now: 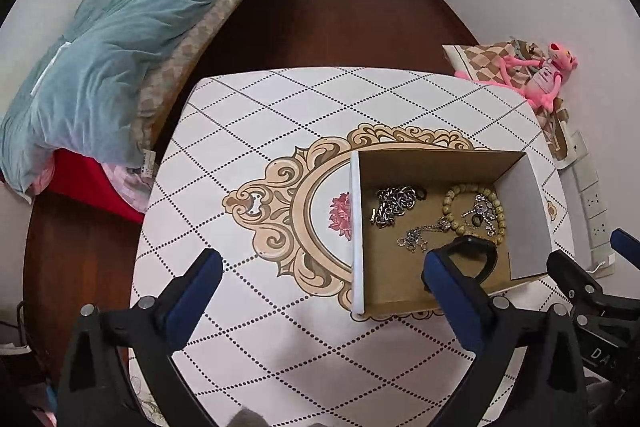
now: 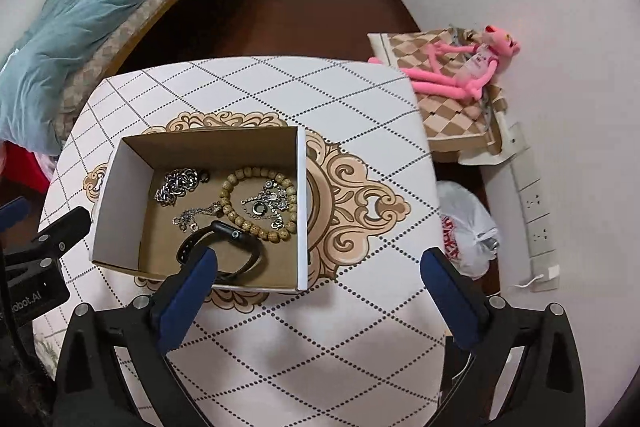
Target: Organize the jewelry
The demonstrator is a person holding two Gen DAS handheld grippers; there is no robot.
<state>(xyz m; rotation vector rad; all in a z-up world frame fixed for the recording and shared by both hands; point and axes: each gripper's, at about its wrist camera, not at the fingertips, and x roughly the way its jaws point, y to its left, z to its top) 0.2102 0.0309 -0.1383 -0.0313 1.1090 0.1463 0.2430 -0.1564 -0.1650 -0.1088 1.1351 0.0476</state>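
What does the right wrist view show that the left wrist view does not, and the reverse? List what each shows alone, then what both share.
Only the right wrist view: a white plastic bag on the floor beside the table, and the whole black wristband.
Only the left wrist view: a pink flower printed on the tabletop, left of the box.
Both: the cardboard box holding a bead bracelet and a silver chain, the pink plush toy, the blue quilt, and both grippers open and empty.

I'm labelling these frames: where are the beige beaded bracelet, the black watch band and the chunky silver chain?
Beige beaded bracelet (image 2: 232, 183), right wrist view, left beads.
Black watch band (image 2: 256, 255), right wrist view, right curve.
Chunky silver chain (image 1: 394, 205), left wrist view, link cluster.
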